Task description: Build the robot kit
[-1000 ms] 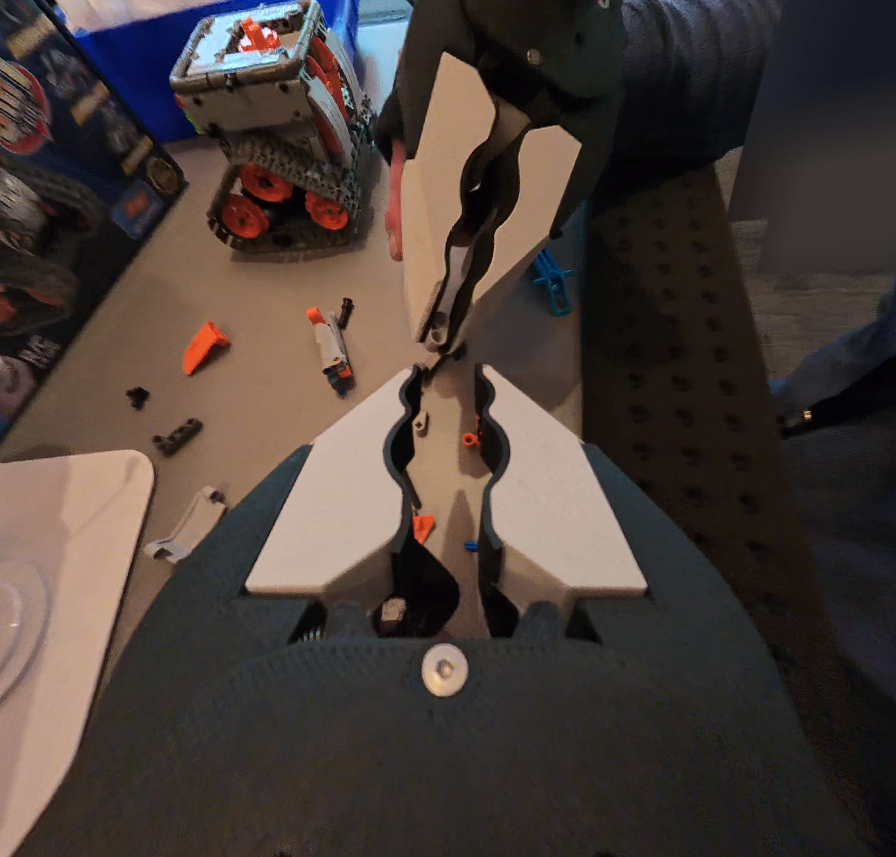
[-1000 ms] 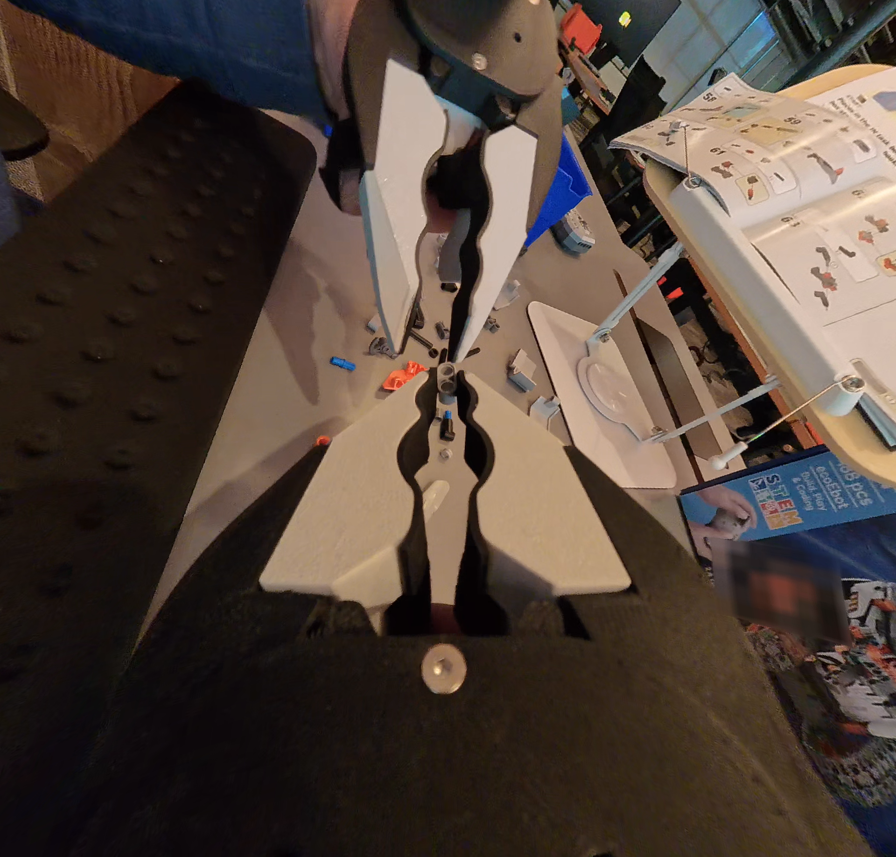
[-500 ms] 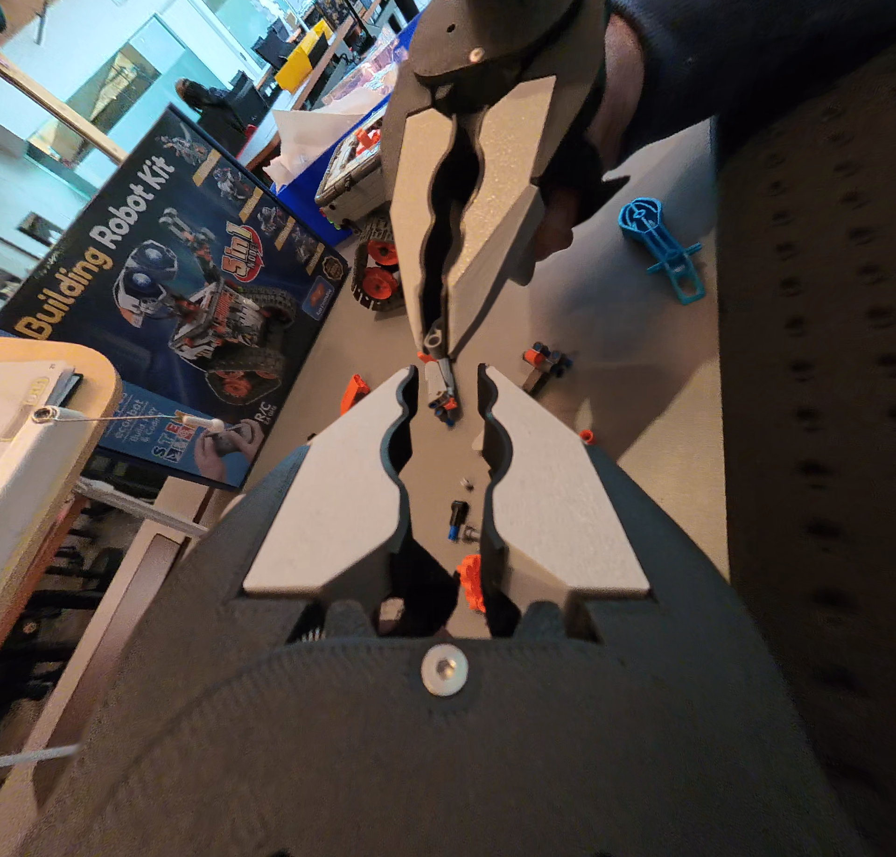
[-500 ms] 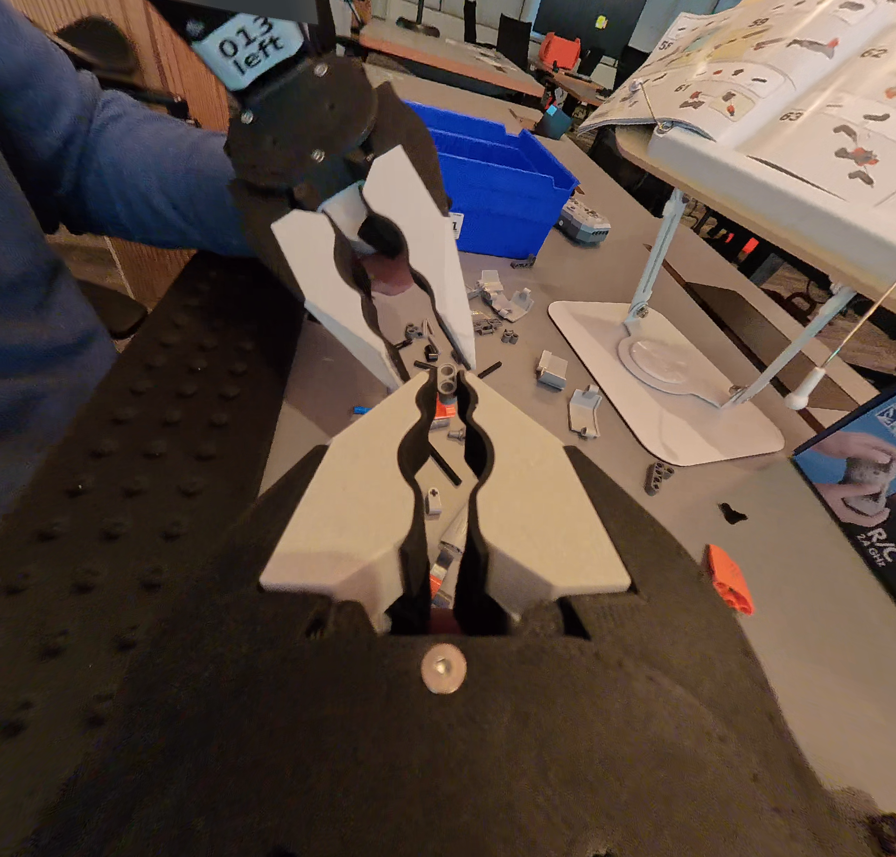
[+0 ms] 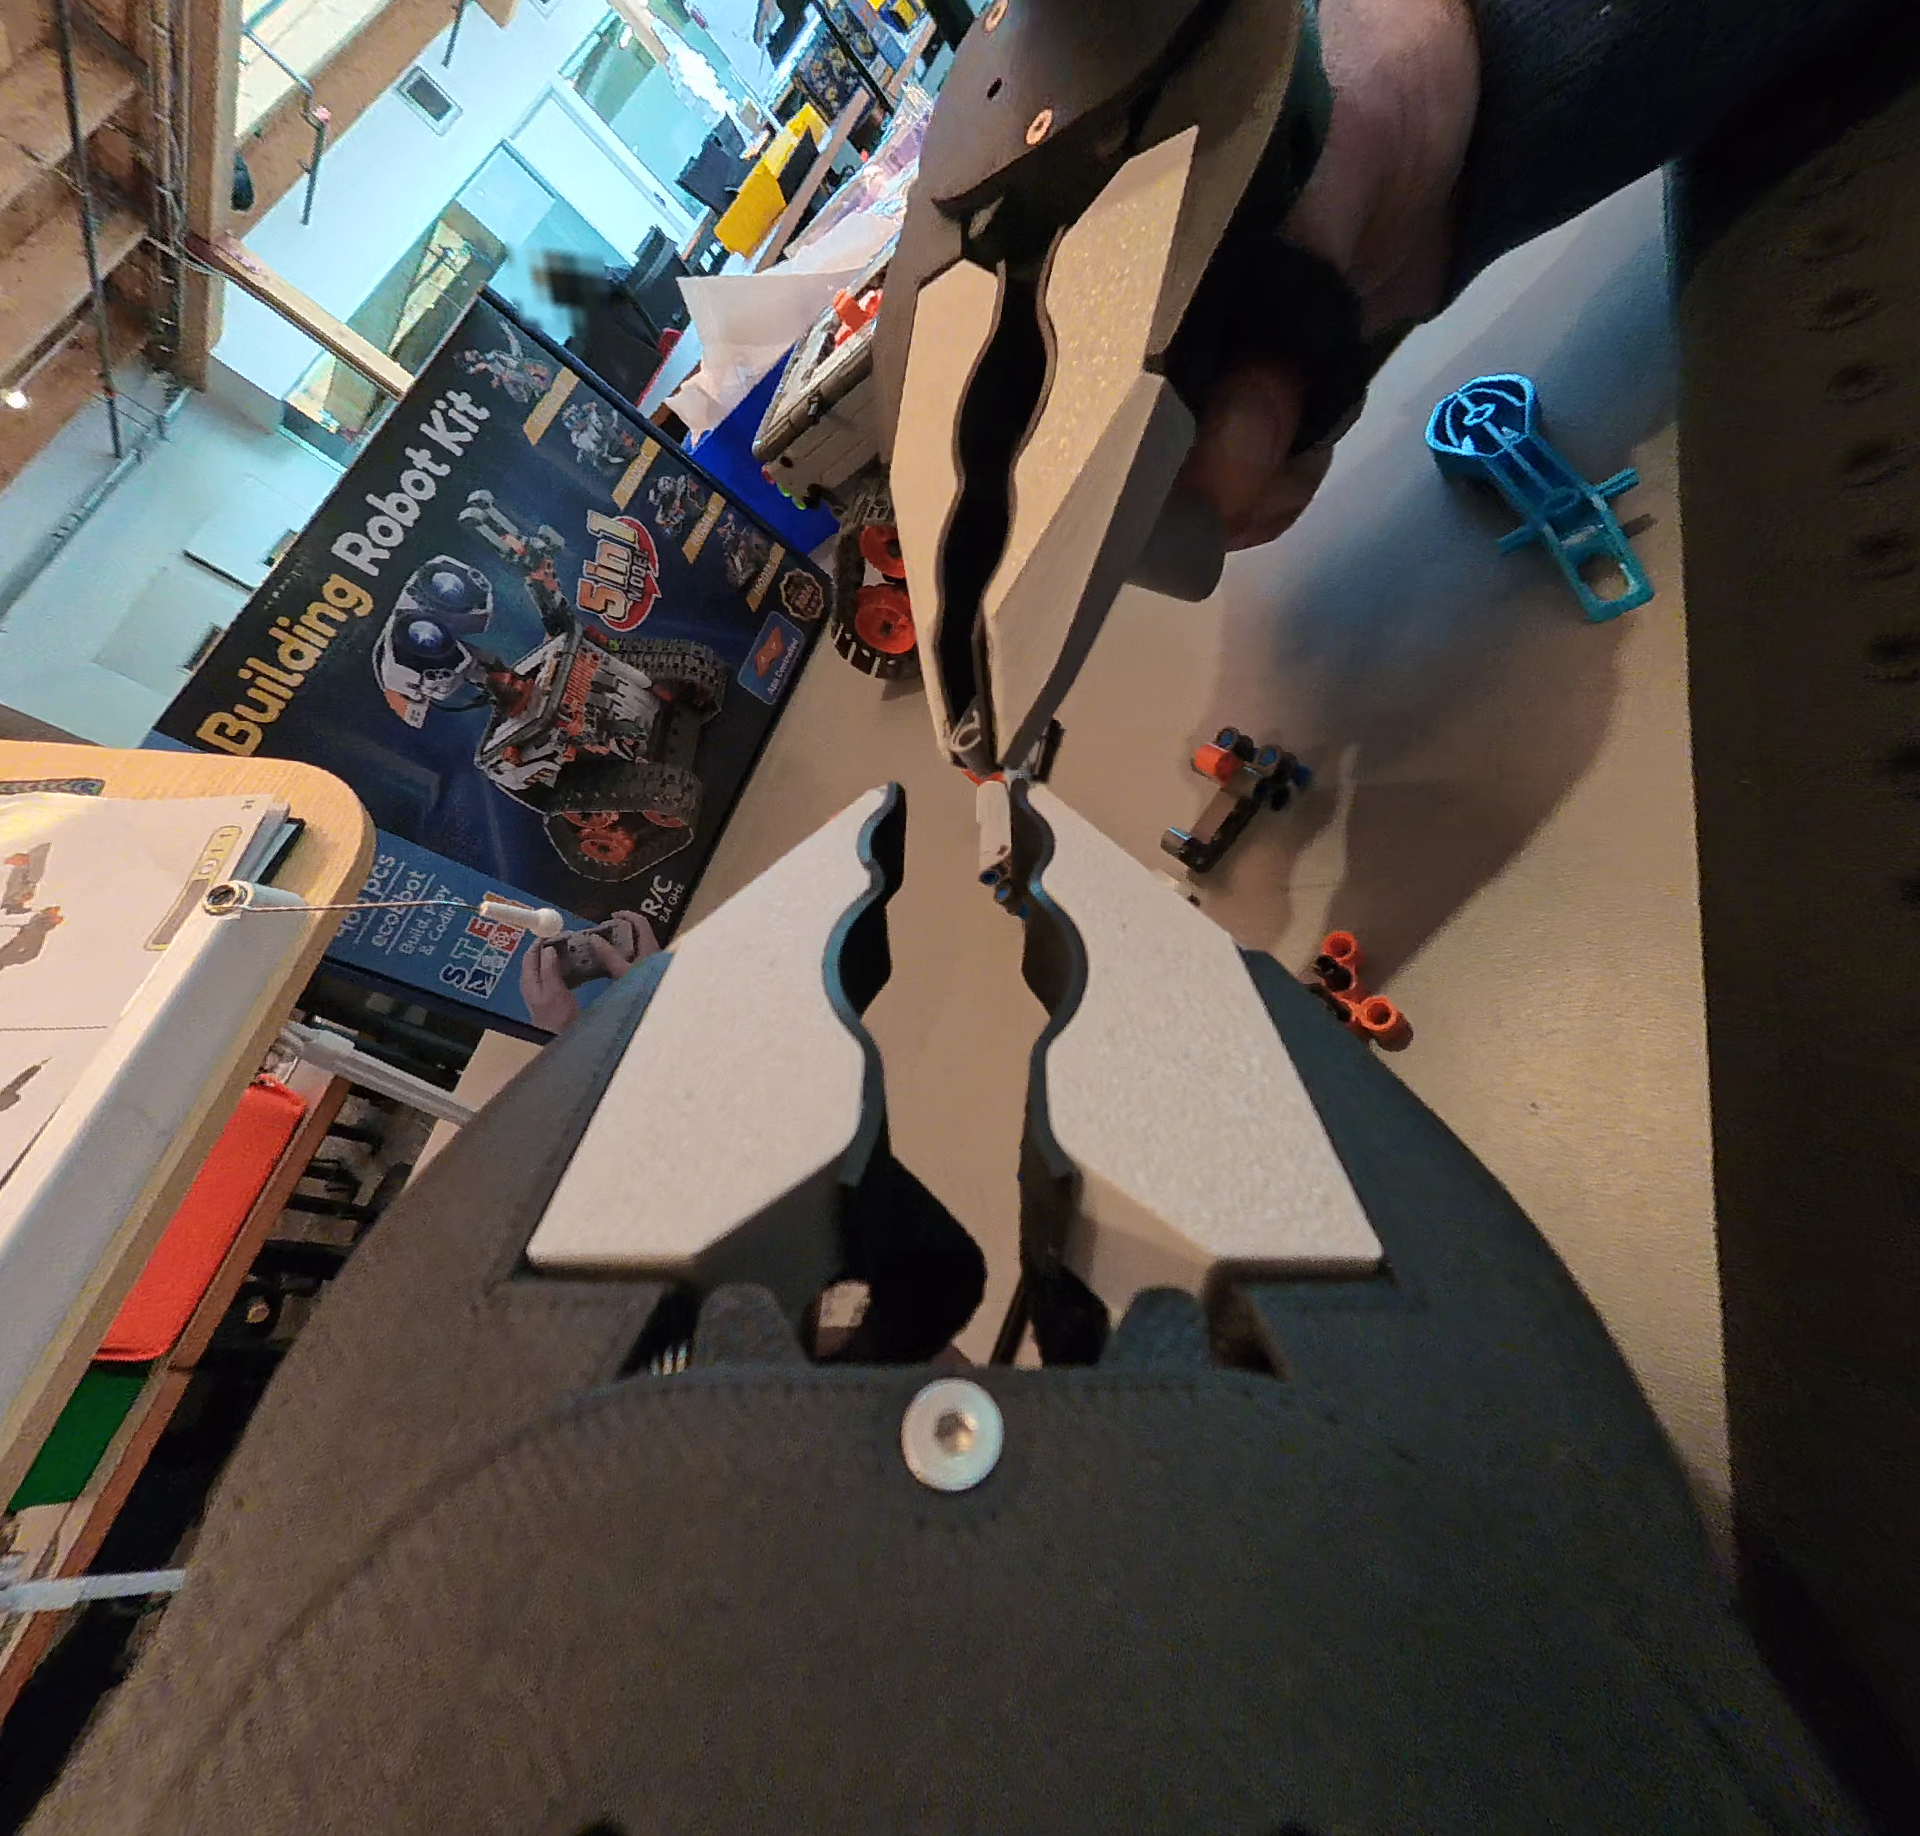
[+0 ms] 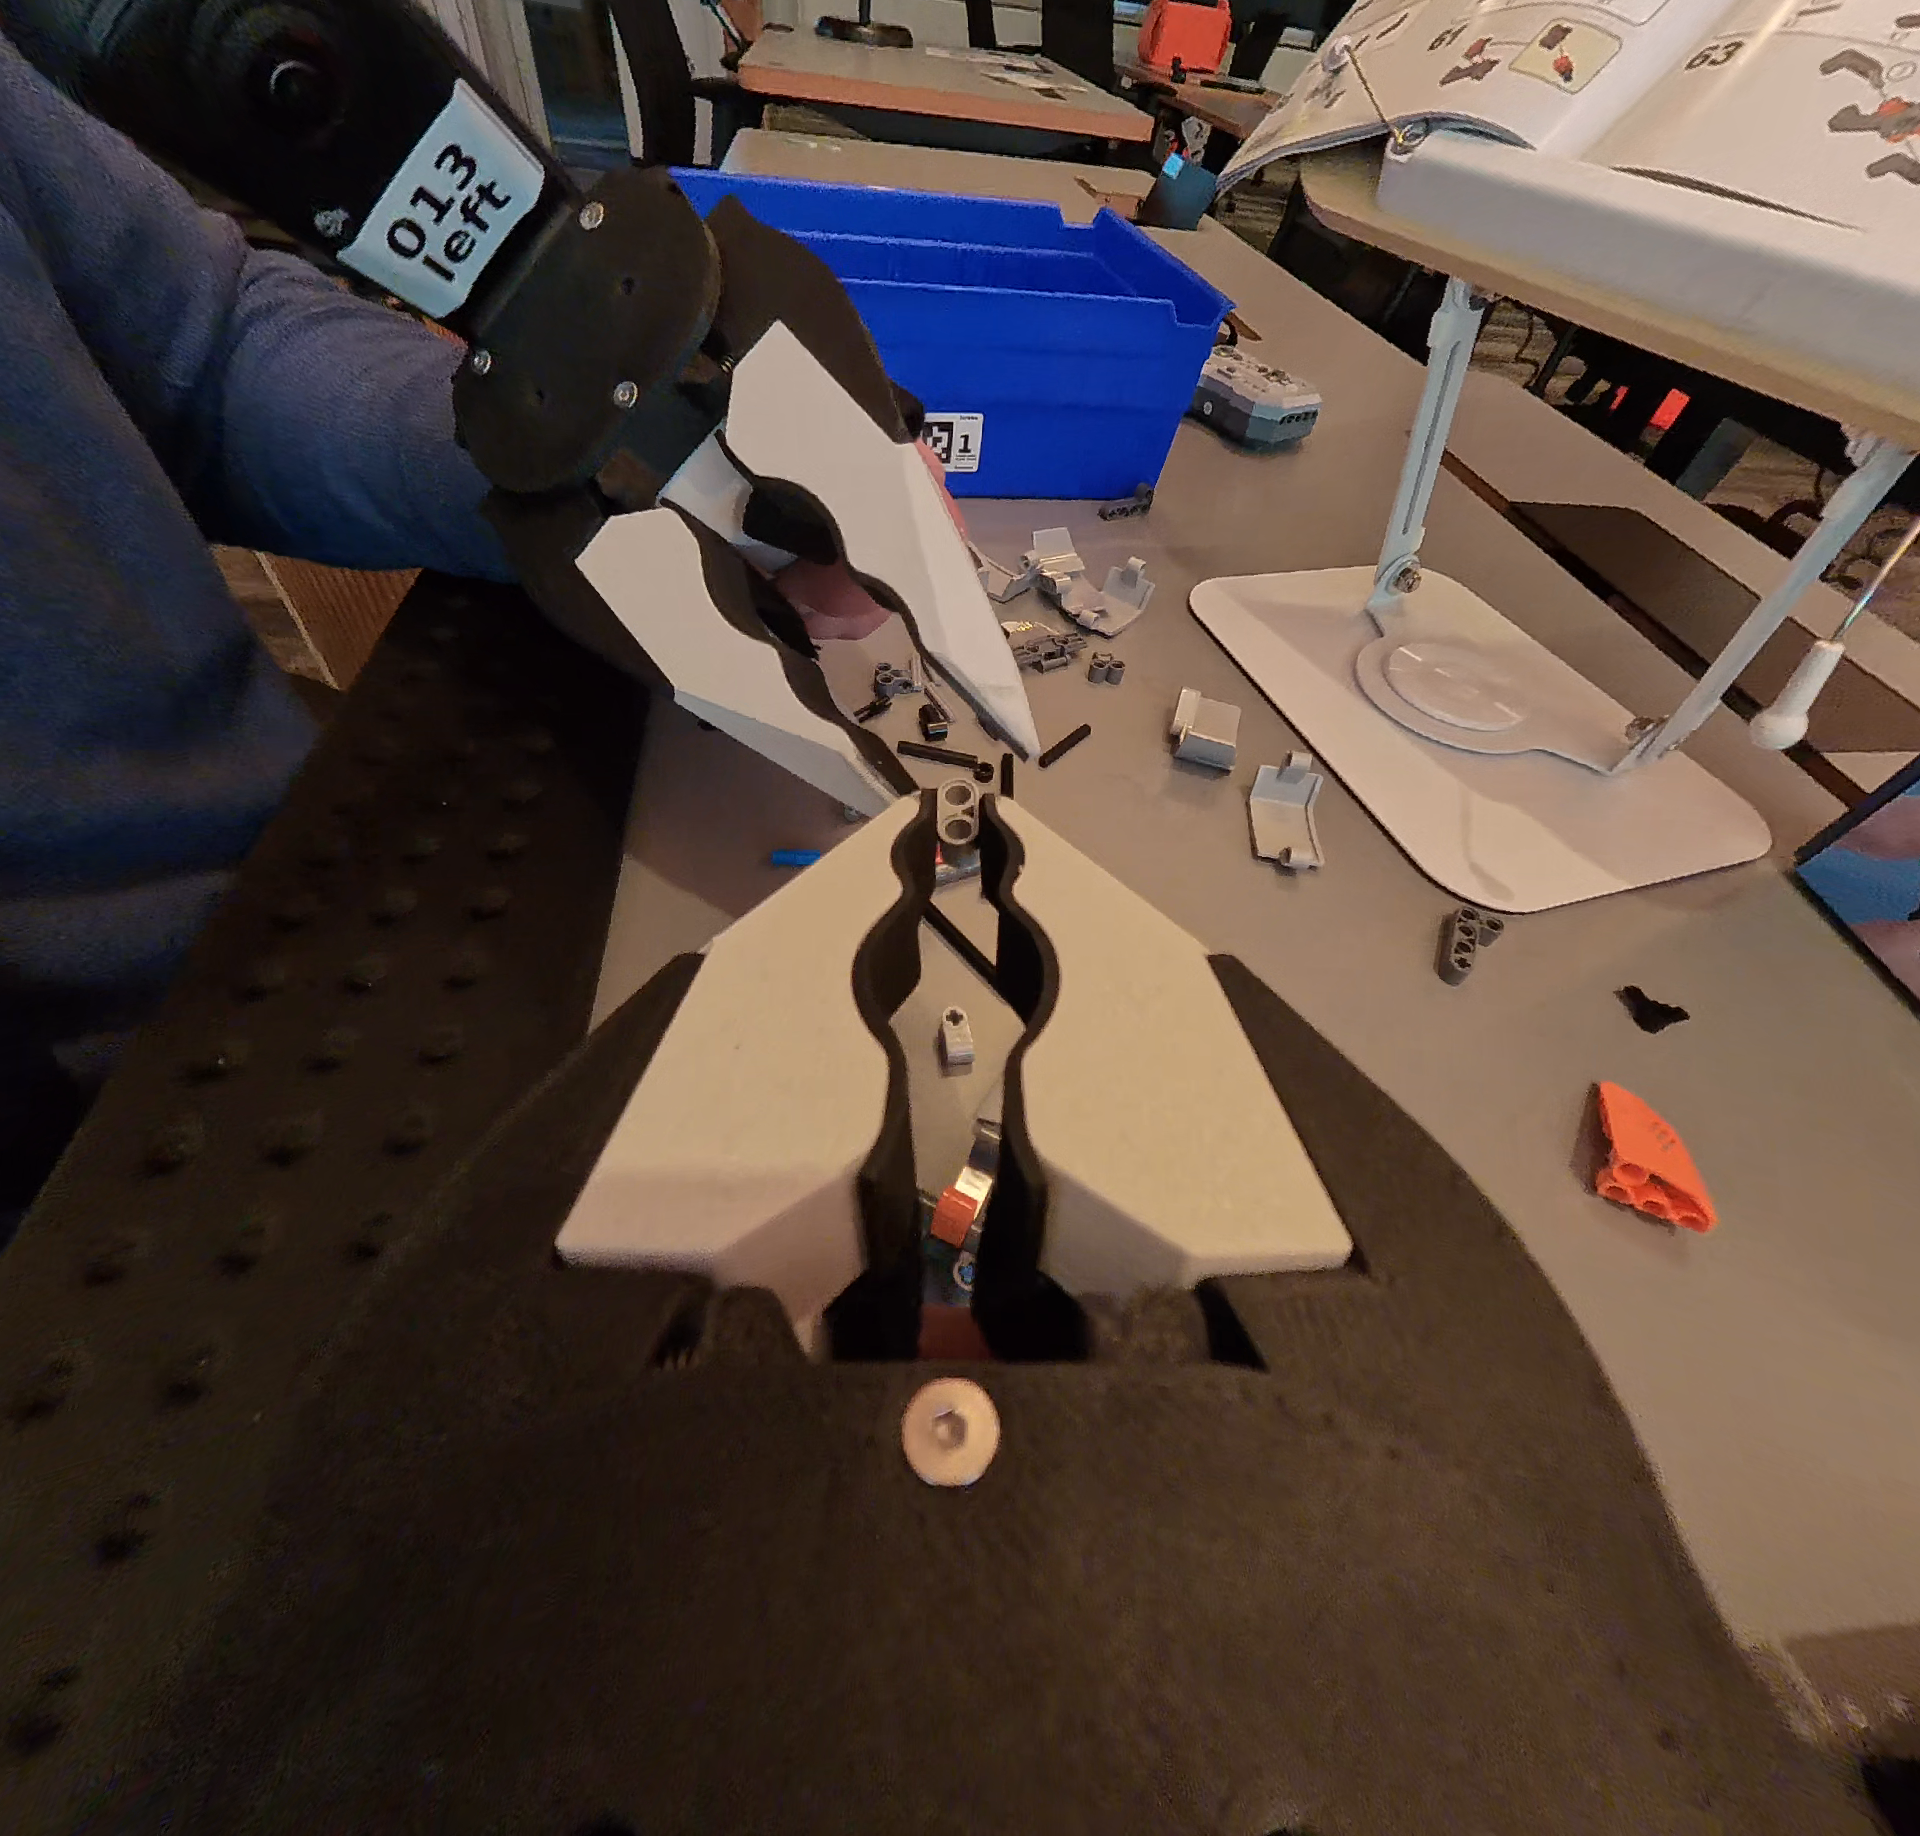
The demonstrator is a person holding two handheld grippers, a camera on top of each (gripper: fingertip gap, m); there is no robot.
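My right gripper (image 6: 956, 799) is shut on a small grey two-hole connector (image 6: 958, 812), held above the grey table (image 6: 1351, 1111). My left gripper (image 5: 956, 810) is open and empty. The two grippers face each other tip to tip. In the left wrist view the right gripper (image 5: 982, 747) comes down from above, its tips just past my open fingers. In the right wrist view the left gripper (image 6: 956, 773) reaches in from the upper left, its open fingers to either side of the connector's far end. A small white, orange and blue assembly (image 5: 992, 836) lies on the table below.
A tracked robot model (image 5: 873, 581), a kit box (image 5: 499, 623) and a blue tool (image 5: 1538, 498) sit on the table. A blue bin (image 6: 987, 332), a white book stand (image 6: 1455, 726) with a booklet (image 6: 1662, 51), an orange piece (image 6: 1647, 1158) and several loose grey and black parts lie about. A black perforated mat (image 6: 312, 955) borders the table. Only a small space, under 4 cm, lies between the two pairs of fingers.
Both grippers have tilted from looking down at the table to a more level view. The right stays shut on the connector; the left stays open, its tips still at the connector.
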